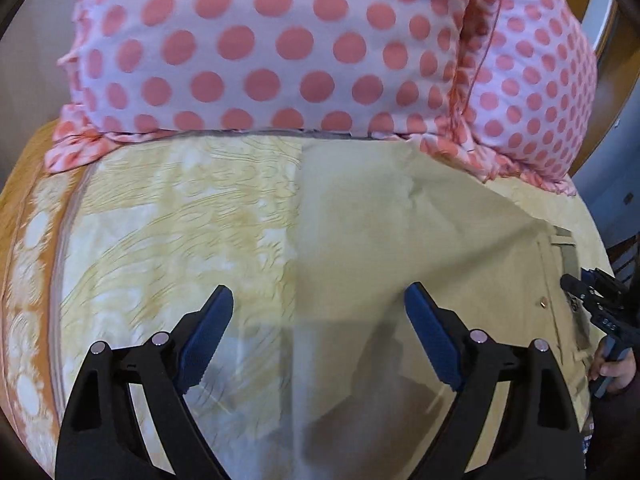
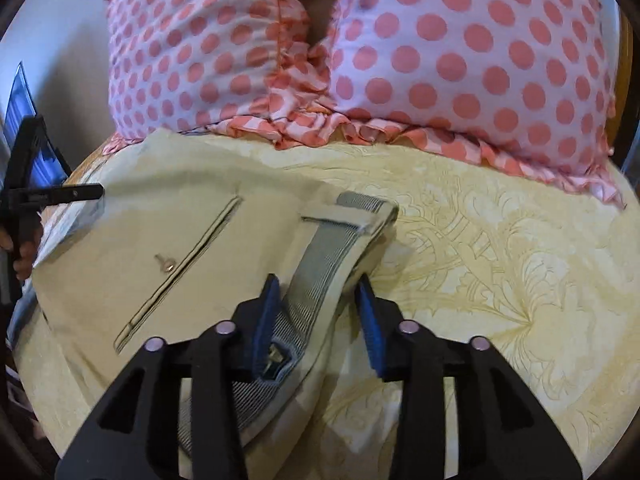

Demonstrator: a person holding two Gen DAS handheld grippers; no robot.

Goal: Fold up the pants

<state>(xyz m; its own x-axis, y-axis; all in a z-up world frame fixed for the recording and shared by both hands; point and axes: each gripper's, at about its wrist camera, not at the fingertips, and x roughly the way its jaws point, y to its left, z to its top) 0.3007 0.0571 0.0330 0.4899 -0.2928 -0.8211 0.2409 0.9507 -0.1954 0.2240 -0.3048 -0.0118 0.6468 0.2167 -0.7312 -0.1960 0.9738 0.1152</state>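
Beige pants [image 1: 400, 240] lie flat on the yellow patterned bedsheet [image 1: 180, 208]. In the right wrist view the pants [image 2: 160, 232] show a back pocket with a button and the striped grey waistband [image 2: 324, 264]. My left gripper [image 1: 319, 308] is open and empty, hovering over the left edge of the pants. My right gripper [image 2: 318, 296] is open, its jaws either side of the raised waistband without closing on it. The right gripper also shows at the right edge of the left wrist view [image 1: 592, 300]; the left gripper shows at the left edge of the right wrist view [image 2: 60, 194].
A large white pillow with pink polka dots [image 1: 300, 48] lies across the bed's far end, also in the right wrist view [image 2: 400, 48]. An orange sheet border [image 1: 24, 240] runs along the left side. A wooden headboard [image 1: 584, 4] stands behind.
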